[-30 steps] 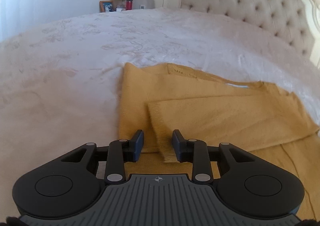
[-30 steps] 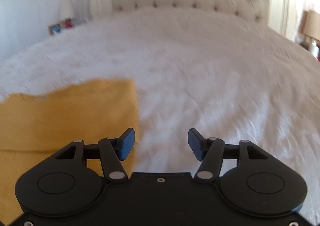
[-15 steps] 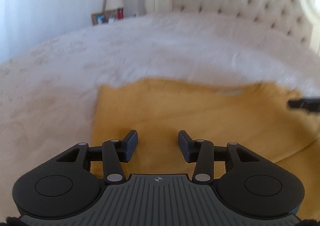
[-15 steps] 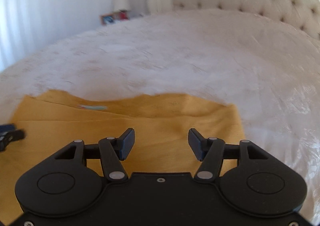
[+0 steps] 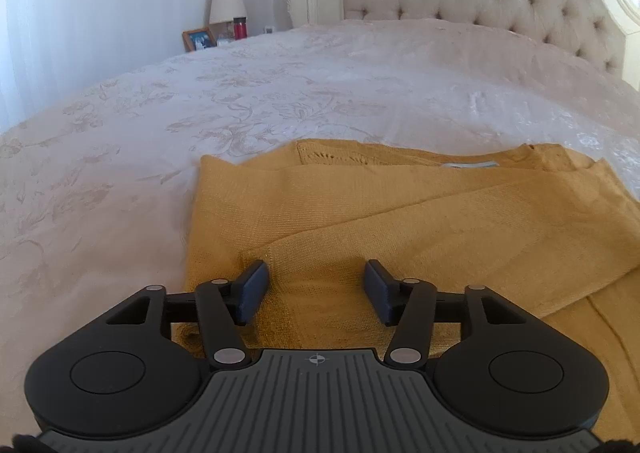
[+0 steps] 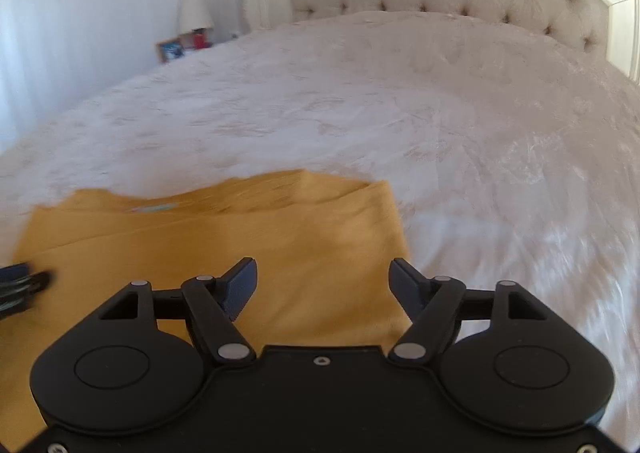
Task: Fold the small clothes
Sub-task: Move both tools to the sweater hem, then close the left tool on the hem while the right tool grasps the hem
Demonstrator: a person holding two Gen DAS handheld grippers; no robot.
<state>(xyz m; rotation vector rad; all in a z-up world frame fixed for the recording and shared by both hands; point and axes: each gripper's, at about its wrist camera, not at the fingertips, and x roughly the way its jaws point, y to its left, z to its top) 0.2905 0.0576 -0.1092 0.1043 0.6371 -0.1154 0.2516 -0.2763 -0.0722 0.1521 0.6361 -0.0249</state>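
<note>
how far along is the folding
Done: the yellow top lies on the bed with its sleeve folded across it. In hand: nothing; the left gripper and right gripper have just been opening, jaws empty above the cloth. Left: probably the final fold.

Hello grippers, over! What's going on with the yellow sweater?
Left gripper open, jaws just widened, nothing pinched. Right gripper open too, over the sweater's right edge. Sweater lies folded on the bed. Nothing in the way.
</note>
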